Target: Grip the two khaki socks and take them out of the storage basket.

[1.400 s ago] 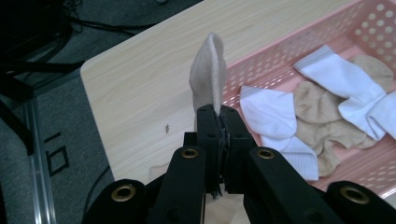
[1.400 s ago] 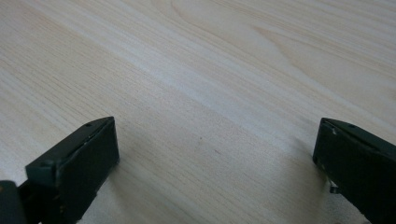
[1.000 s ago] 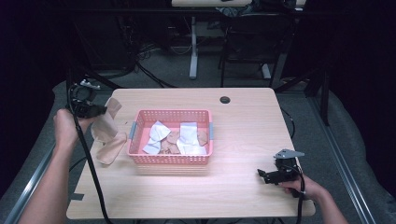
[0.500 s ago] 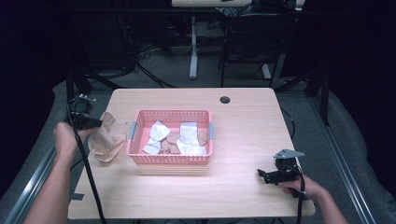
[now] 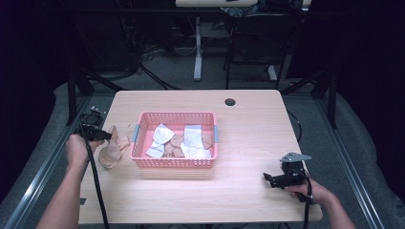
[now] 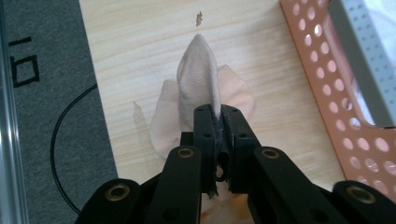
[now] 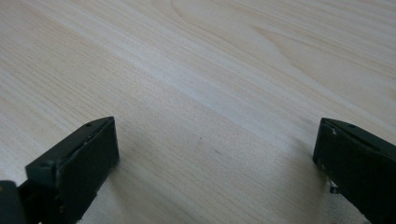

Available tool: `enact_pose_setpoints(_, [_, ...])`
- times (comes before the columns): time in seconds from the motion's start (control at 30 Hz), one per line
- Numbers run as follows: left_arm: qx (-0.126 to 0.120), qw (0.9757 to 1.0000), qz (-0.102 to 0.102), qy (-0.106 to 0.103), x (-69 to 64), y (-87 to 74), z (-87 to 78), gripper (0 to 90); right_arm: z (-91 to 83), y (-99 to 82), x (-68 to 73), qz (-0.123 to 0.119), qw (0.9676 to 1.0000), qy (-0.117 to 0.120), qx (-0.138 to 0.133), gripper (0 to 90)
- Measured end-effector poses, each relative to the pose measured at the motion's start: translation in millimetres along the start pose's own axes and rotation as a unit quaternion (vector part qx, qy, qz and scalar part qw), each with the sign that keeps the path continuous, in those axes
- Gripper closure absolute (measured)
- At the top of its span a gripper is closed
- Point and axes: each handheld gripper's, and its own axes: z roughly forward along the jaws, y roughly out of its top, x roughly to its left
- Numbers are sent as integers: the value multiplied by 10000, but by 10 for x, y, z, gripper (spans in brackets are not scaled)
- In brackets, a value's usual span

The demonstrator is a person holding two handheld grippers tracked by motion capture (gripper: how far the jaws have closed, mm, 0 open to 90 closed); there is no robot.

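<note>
table (image 5: 248, 119): bears pink basket (image 5: 174, 163). sock (image 5: 111, 151): just left of basket, on table, clenched in left gripper (image 6: 218, 122). right gripper (image 7: 215, 154): released, well right of basket. risk: sock clings to jaws on release.

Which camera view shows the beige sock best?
The left gripper view: the beige sock is close, pinched between the left gripper's shut jaws, over another one on the table. The high view shows it small beside the pink basket. The right gripper view shows bare table.
</note>
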Motion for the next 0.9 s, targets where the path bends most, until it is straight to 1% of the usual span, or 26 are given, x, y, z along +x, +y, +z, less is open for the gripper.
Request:
enact_pose_setpoints(0.1, [54, 9999, -98, -98, -3, -31, 79, 854, 0, 0, -1, -7, 10000, -16, 8, 0])
enact_pose_setpoints(0.13, [90, 9999, -115, -93, -6, -40, 106, 854, 0, 0, 0, -6, 10000, -14, 7, 0])
enact_pose_setpoints(0.27, [149, 9997, -135, -136, -15, -75, 201, 855, 0, 0, 0, -5, 10000, -15, 7, 0])
enact_pose_setpoints(0.33, [95, 9998, -152, -127, -22, -95, 240, 854, -1, 0, 0, -5, 10000, -15, 8, 0])
enact_pose_setpoints(0.4, [108, 9997, -165, -125, -15, -109, 265, 852, 0, 0, 0, -3, 10000, -14, 6, 0])
enact_pose_setpoints(0.47, [57, 9997, -217, -115, -5, -118, 267, 824, -1, 0, -1, -6, 10000, -15, 8, 0])
enact_pose_setpoints(0.53, [2, 9996, -256, -98, -1, -123, 247, 759, 0, 0, 0, -5, 10000, -14, 7, 0])
enact_pose_setpoints(0.57, [-31, 9996, -263, -41, 2, -125, 231, 692, 0, 0, -1, -7, 10000, -15, 6, 0])
enact_pose_setpoints(0.6, [-56, 9995, -319, 9, 1, -127, 213, 620, 0, 0, 0, 2, 10000, 0, -1, 0])
enact_pose_setpoints(0.63, [-99, 9995, -310, 53, 4, -131, 192, 565, 0, 0, 0, -1, 10000, -10, 3, 0])
enact_pose_setpoints(0.67, [-168, 9993, -333, 90, 3, -142, 175, 527, 0, 0, 0, -3, 10000, -8, 4, 0])
enact_pose_setpoints(0.7, [-217, 9990, -366, 101, 1, -154, 146, 477, 0, 0, 0, -5, 10000, -14, 6, 0])
enact_pose_setpoints(0.73, [-200, 9992, -338, 80, 8, -158, 119, 428, 0, 0, 0, -5, 10000, -15, 7, 0])
enact_pose_setpoints(0.87, [-344, 9989, -309, 113, 5, -209, -4, 306, 0, 0, 0, -5, 10000, -15, 8, 0])
enact_pose_setpoints(0.9, [-426, 9986, -299, 127, 0, -228, -43, 290, 0, 0, 0, -5, 10000, -14, 6, 0])
